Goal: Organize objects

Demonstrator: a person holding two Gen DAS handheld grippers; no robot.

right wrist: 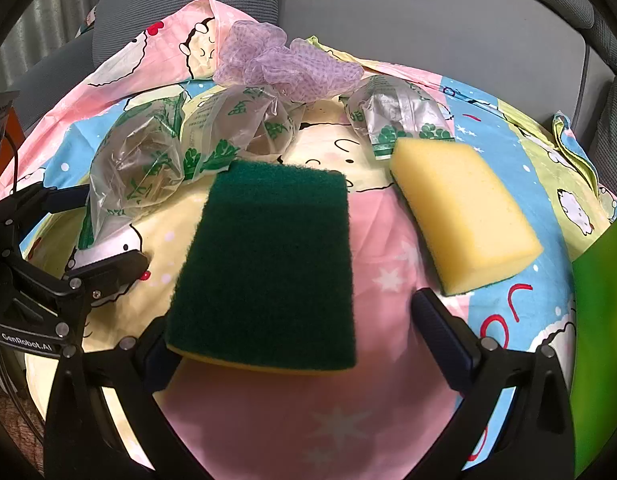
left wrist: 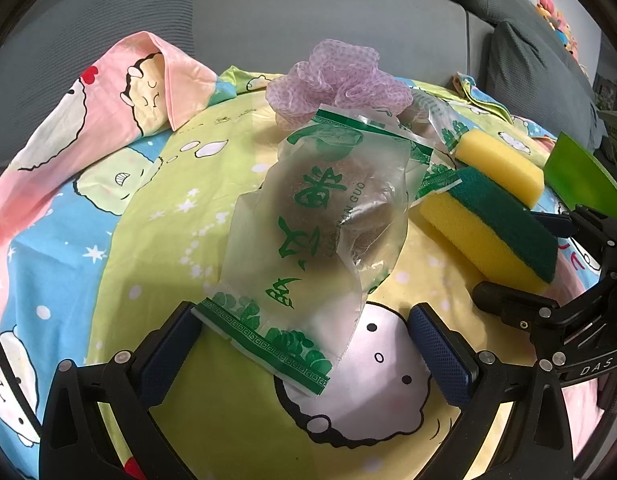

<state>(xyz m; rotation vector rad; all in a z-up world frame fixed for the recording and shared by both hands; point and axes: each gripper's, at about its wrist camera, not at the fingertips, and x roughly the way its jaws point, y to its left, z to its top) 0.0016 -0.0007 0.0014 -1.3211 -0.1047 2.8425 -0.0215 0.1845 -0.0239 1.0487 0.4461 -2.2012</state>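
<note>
Soft, even indoor light fills both sharp views, with faint shadows, strong fisheye bending and dark vignetted corners.

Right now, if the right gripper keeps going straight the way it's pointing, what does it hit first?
Most likely the green-topped sponge, lying between the open right gripper fingers; depth is hard to judge.

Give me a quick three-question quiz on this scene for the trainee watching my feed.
1. True or false: the left gripper is clamped shut on the nearest packet.
2. Which face of the sponge between the right gripper's fingers is up: A green scourer, B yellow foam?
3. What purple item lies at the far side of the cartoon sheet?

Key: 1 false, both grippers stand open. 2 A. 3 the mesh bath pouf.
</note>
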